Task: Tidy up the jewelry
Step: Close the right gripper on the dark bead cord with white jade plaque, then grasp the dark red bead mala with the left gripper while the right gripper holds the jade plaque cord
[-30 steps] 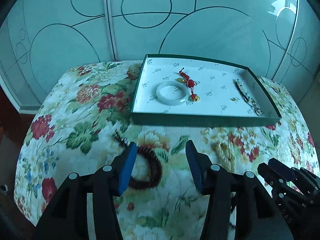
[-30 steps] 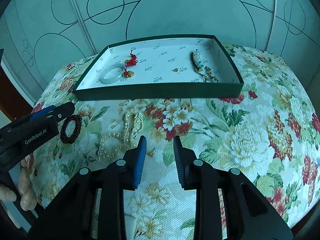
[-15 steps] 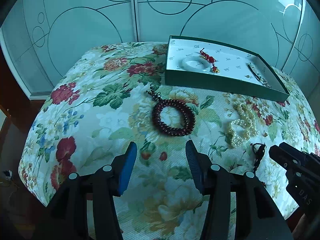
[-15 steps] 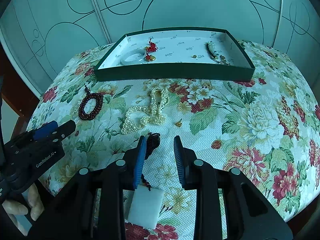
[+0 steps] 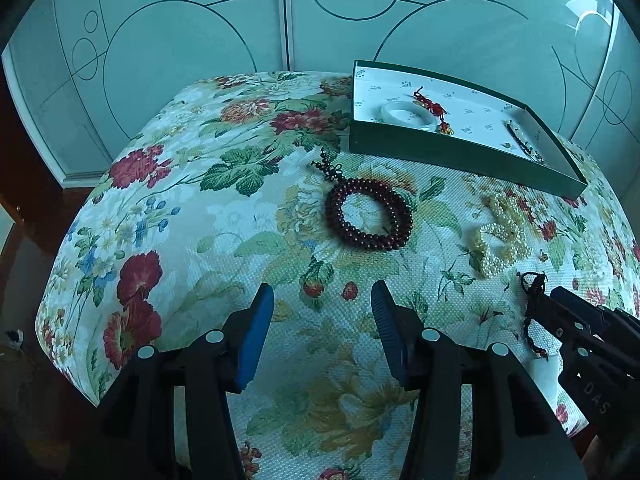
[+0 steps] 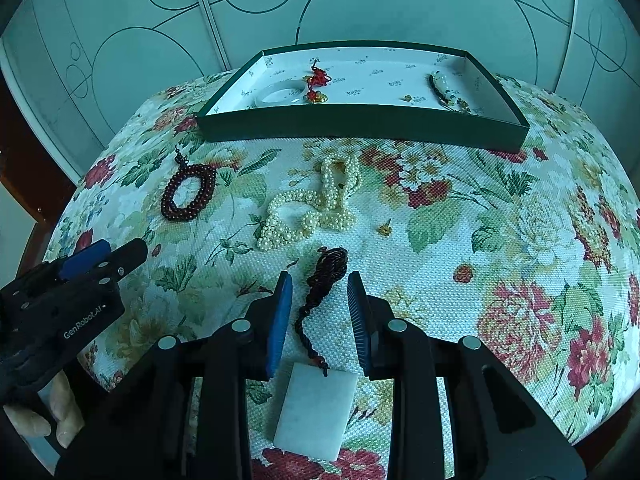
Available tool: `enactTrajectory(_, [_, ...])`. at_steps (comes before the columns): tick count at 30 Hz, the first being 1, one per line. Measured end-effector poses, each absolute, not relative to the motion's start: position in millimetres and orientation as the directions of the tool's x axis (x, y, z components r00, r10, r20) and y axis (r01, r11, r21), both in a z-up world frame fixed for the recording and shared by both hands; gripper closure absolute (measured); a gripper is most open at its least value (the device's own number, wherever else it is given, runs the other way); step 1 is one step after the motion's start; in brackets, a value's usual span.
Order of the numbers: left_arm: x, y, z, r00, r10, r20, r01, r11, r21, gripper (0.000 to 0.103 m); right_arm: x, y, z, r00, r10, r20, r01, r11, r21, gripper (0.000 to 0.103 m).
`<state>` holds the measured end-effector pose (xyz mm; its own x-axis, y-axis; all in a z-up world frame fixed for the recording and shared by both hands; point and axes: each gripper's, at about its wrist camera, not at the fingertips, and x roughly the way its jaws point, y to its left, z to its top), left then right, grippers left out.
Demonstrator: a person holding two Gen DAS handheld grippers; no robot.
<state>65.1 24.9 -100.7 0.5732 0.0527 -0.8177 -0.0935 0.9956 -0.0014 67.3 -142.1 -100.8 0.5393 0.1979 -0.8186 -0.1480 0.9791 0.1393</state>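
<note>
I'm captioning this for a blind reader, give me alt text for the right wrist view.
The open right gripper straddles a dark braided cord tied to a white pendant on a floral cloth. Beyond lie a pearl necklace, a dark red bead bracelet and a green tray.

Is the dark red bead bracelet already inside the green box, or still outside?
Outside. The bead bracelet lies on the flowered cloth, in front of the green box.

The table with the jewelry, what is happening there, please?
A person holds a hand-held gripper in each hand over a floral tablecloth. Both are open and empty. The right hand-held gripper straddles the dark cord of a white pendant without pinching it. The left hand-held gripper points toward a dark red bead bracelet. A pearl necklace lies loose. The green tray already holds a few pieces.
</note>
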Motion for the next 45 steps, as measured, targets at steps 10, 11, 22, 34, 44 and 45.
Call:
enactTrajectory(10, [67, 26, -106, 0.563, 0.046, -0.825, -0.094, 0.996, -0.009, 0.052, 70, -139, -108, 0.53, 0.185, -0.828, -0.14, 0.982, 0.13, 0.075])
enactTrajectory(11, [67, 26, -106, 0.562, 0.045, -0.826, -0.093, 0.996, -0.009, 0.052, 70, -138, -109, 0.531, 0.181, -0.828, -0.141, 0.982, 0.125, 0.075])
enactTrajectory(22, [69, 24, -110, 0.554, 0.043, -0.831, -0.092, 0.996, -0.011, 0.052, 71, -140, -110, 0.545, 0.169, -0.821, -0.145, 0.984, 0.106, 0.094])
enactTrajectory(34, [77, 23, -112, 0.551, 0.039, -0.834, -0.088, 0.996, -0.012, 0.052, 67, -138, -105, 0.556, 0.173, -0.813, -0.157, 0.982, 0.102, 0.095])
enactTrajectory(44, [77, 23, -115, 0.541, 0.039, -0.84, -0.09, 0.996, -0.012, 0.052, 65, -138, -101, 0.566, 0.172, -0.806, -0.162, 0.982, 0.096, 0.095])
enactTrajectory(45, [77, 23, -115, 0.542, 0.038, -0.84, -0.089, 0.996, -0.012, 0.052, 64, -138, -99, 0.57, 0.172, -0.803, -0.164, 0.982, 0.094, 0.095])
